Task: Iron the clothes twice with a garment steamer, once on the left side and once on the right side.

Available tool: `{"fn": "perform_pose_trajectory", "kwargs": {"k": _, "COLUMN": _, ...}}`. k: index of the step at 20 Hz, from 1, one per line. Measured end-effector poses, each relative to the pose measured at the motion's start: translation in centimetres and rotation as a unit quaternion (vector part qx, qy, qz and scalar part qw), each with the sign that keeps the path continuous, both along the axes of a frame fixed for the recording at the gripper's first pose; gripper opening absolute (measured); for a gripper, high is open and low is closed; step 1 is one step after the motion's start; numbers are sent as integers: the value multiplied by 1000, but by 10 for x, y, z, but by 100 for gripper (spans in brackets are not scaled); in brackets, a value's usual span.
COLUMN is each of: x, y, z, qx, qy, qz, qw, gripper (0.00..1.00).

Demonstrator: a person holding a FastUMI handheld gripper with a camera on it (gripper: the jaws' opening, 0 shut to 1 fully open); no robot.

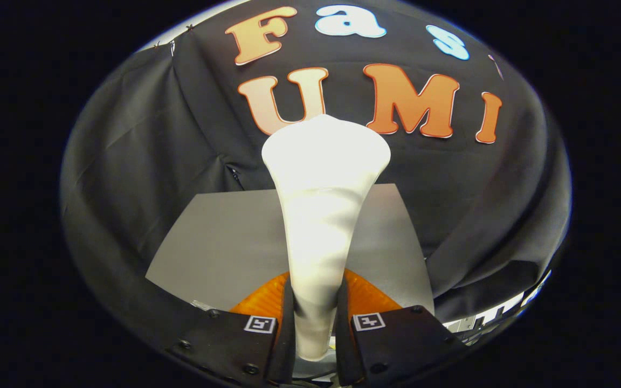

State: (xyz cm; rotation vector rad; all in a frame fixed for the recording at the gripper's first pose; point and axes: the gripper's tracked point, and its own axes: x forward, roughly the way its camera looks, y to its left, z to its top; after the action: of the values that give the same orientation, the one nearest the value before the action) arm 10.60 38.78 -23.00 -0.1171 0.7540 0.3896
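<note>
The tool [315, 318] had its two fingers [283, 323] closed in on the narrow handle of the white garment steamer [324, 215], one finger pressing on each side, so the grip looked firm and centred. The steamer ran straight ahead from between the fingers and flared into a wide head that stood out beyond them, against the black cloth wall [127, 161] of the booth. Under and behind the handle lay a flat grey panel [219, 242]; I could not tell whether that was the tabletop, a board, or the clothes themselves, and no garment was plainly recognisable to me. An orange part [367, 296] showed just behind the fingers on both sides of the handle. My judgement: the steamer was in hand and raised, with the ironing passes not yet begun. For the step in hand I noted to keep the pinch steady so the handle did not twist, to bring the flared head flat to the fabric, and to draw one slow, even pass down the left side, then one down the right. Risk noted: the smooth tapered handle might slip forward if the pinch eased.
</note>
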Motion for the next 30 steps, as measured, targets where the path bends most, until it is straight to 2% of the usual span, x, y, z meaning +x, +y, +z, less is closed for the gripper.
{"fn": "perform_pose_trajectory", "kwargs": {"k": 7, "x": -25, "y": -46, "z": 61, "qx": 27, "qy": -63, "qz": 1, "qw": 998, "gripper": 38}}
{"fn": "perform_pose_trajectory", "kwargs": {"k": 19, "x": -48, "y": -149, "z": 178, "qx": 61, "qy": -174, "qz": -3, "qw": 983, "gripper": 38}}
{"fn": "perform_pose_trajectory", "kwargs": {"k": 30, "x": -28, "y": -296, "z": 230, "qx": 53, "qy": -229, "qz": -72, "qw": 969, "gripper": 38}}
